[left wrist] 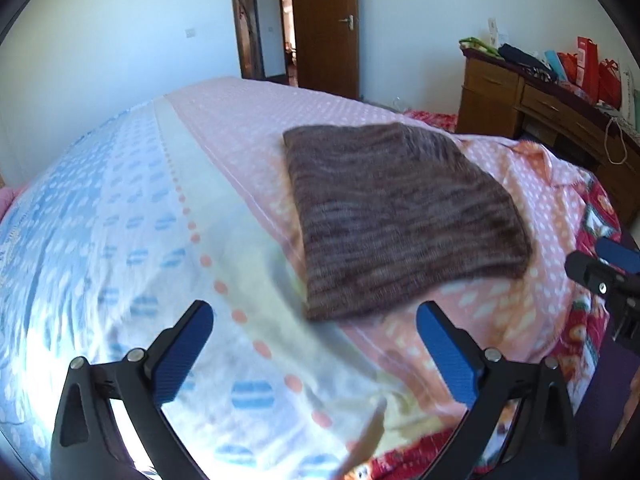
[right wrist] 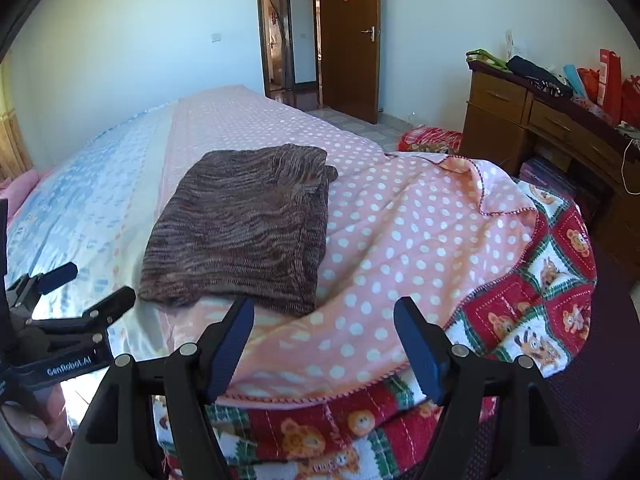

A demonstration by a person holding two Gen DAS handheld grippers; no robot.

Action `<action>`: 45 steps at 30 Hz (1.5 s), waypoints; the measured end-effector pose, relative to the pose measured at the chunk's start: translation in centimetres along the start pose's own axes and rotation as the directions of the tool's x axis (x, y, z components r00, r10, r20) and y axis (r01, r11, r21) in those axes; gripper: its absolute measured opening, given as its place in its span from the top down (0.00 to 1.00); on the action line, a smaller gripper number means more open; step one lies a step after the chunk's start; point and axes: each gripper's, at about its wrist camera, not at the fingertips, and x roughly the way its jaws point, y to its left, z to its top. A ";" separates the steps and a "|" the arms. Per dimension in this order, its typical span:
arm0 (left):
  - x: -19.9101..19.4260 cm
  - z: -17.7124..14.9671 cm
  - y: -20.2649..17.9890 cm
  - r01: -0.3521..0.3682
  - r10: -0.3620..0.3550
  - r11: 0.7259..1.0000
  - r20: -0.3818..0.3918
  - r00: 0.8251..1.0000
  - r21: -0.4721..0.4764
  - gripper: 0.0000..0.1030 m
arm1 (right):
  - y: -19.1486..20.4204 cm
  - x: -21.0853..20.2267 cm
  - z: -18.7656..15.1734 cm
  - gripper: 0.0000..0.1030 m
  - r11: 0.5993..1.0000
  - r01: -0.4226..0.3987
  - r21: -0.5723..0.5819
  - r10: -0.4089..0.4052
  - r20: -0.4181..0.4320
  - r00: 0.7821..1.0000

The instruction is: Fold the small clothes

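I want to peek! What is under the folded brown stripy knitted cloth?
The folded brown stripy knitted cloth lies on a pink blanket with white dots, which shows all around it. Anything tucked directly beneath is covered, so I cannot tell.

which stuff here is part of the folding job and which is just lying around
Job: brown knit garment, lying folded on the pink dotted blanket; left gripper and right gripper, both open and empty.

Lying about: cartoon quilt, wooden dresser with red bags, door.

Left gripper (left wrist: 314, 344) jaws spread wide, empty; right gripper (right wrist: 324, 340) likewise (both held level, side by side).
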 end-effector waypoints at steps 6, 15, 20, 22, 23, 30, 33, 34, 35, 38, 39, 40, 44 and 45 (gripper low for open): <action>-0.6 -2.0 -0.3 0.018 -0.017 1.000 -0.093 0.995 0.007 0.00 | 1.5 -1.1 -0.8 0.29 0.998 0.002 -0.060 -0.005 -0.049 0.999; -3.8 -3.1 0.4 -0.007 0.015 0.998 -0.123 0.992 0.063 0.00 | 5.5 -4.3 -1.6 0.29 0.978 -0.043 -0.203 0.025 -0.089 0.996; -5.7 -2.7 1.0 0.030 -0.024 0.999 -0.142 0.990 0.039 0.00 | 6.6 -6.9 -0.4 0.29 0.971 -0.102 -0.214 0.090 -0.064 0.994; -6.4 -2.3 1.2 0.061 -0.059 0.998 -0.152 0.987 0.007 0.00 | 6.6 -8.4 0.2 0.29 0.971 -0.124 -0.205 0.119 -0.039 0.992; -7.0 -1.9 1.3 0.070 -0.071 0.997 -0.144 0.987 -0.008 0.00 | 6.5 -9.0 0.4 0.29 0.971 -0.131 -0.199 0.129 -0.024 0.991; -13.1 1.5 1.7 -0.031 0.038 0.998 0.141 0.989 -0.047 0.00 | 5.5 -14.5 2.6 0.24 0.981 -0.125 -0.151 0.153 0.199 0.968; -14.6 2.7 1.7 -0.084 0.095 0.995 0.218 0.971 -0.056 0.00 | 5.1 -16.0 3.0 0.21 0.986 -0.103 -0.132 0.137 0.286 0.948; -15.2 3.1 1.7 -0.097 0.111 0.993 0.244 0.964 -0.067 0.00 | 4.8 -16.4 3.1 0.21 0.987 -0.103 -0.121 0.136 0.306 0.942; -15.7 3.5 1.6 -0.101 0.118 0.992 0.264 0.957 -0.077 0.00 | 4.5 -16.7 3.4 0.21 0.989 -0.107 -0.104 0.136 0.327 0.935; -16.7 4.4 1.1 -0.097 0.118 0.992 0.305 0.945 -0.084 0.00 | 3.7 -17.4 4.1 0.21 0.991 -0.124 -0.059 0.137 0.373 0.918; -16.9 4.5 0.8 -0.103 0.125 0.991 0.315 0.941 -0.085 0.00 | 3.5 -17.6 4.3 0.21 0.991 -0.127 -0.046 0.135 0.390 0.911; -17.1 4.4 0.6 -0.113 0.135 0.990 0.331 0.934 -0.086 0.00 | 3.4 -17.8 4.3 0.20 0.991 -0.125 -0.042 0.132 0.400 0.907; -17.6 3.6 -0.3 -0.152 0.172 0.985 0.383 0.908 -0.084 0.00 | 3.4 -18.4 3.8 0.20 0.995 -0.081 -0.057 0.097 0.438 0.894; -17.7 3.4 -0.5 -0.152 0.172 0.985 0.389 0.905 -0.082 0.00 | 3.4 -18.4 3.7 0.20 0.995 -0.075 -0.061 0.094 0.441 0.893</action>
